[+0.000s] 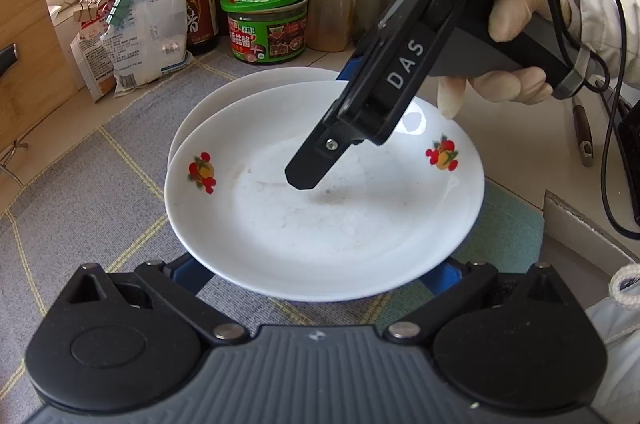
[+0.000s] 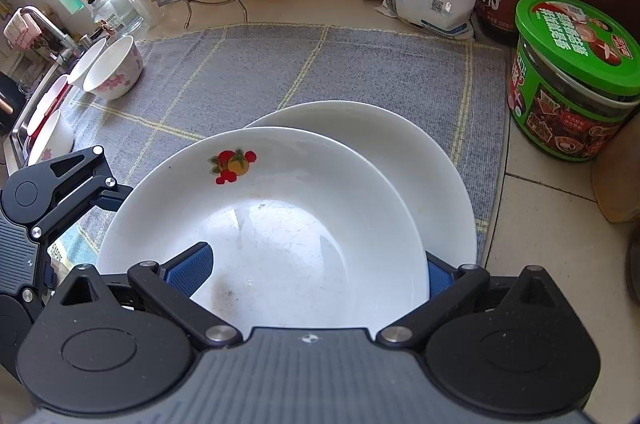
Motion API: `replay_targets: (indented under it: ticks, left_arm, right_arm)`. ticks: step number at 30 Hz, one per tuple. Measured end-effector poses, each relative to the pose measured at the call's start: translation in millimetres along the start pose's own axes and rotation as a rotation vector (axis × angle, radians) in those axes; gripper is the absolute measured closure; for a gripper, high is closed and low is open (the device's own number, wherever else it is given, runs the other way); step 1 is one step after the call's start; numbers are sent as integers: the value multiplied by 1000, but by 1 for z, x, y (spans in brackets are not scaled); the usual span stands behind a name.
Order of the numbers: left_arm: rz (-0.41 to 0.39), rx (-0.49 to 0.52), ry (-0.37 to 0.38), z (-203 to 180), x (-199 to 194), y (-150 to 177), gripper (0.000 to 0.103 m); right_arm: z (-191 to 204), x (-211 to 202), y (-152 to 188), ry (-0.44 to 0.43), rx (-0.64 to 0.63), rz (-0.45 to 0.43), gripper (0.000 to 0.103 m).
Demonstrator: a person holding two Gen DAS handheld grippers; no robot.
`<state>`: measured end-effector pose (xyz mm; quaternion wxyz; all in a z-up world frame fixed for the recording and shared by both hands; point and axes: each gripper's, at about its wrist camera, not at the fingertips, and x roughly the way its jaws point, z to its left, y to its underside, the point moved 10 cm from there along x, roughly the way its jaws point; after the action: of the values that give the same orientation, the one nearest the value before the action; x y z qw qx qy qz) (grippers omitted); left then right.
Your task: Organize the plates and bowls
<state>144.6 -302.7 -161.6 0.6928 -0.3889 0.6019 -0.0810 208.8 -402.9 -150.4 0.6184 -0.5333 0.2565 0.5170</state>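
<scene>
left gripper: jaws spread wide, blue pads at either side of the view's lower edge, partly hidden.
right gripper: jaws spread wide, one blue pad in clear sight, the other mostly covered; body angled steeply downward in the left wrist view.
right hand: pale glove, wrapped around the gripper's handle, white sleeve behind.

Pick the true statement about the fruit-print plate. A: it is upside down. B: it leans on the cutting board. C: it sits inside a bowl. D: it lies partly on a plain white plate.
D: the fruit-print plate overlaps the plain white plate behind it, face up on the grey mat.
</scene>
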Motion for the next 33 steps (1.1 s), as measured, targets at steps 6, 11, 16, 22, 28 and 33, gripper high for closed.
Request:
replay_targets:
  ticks: [6,11,16,22,28,33]
  left_arm:
    - [2,5,2,1,1,0,0]
    - [5,11,5,0,2,0,0]
    - [10,13,10,0,2,0,0]
    - [13,4,15,1,3,0,0]
    - [14,-2,13,2,3,0,1]
    - [12,-6,9,3,1,-1,1]
  right_arm:
    - [0,0,0,1,0,1,0]
    - [0,0,0,-1,-1,2,0]
    - [-1,-1,0,-1,1,2,0]
    - [-3,-4,3,6,8,-1,0]
    - [-4,-8,5,10,11,-6,0]
    - [-4,-9,4,13,13,-10,0]
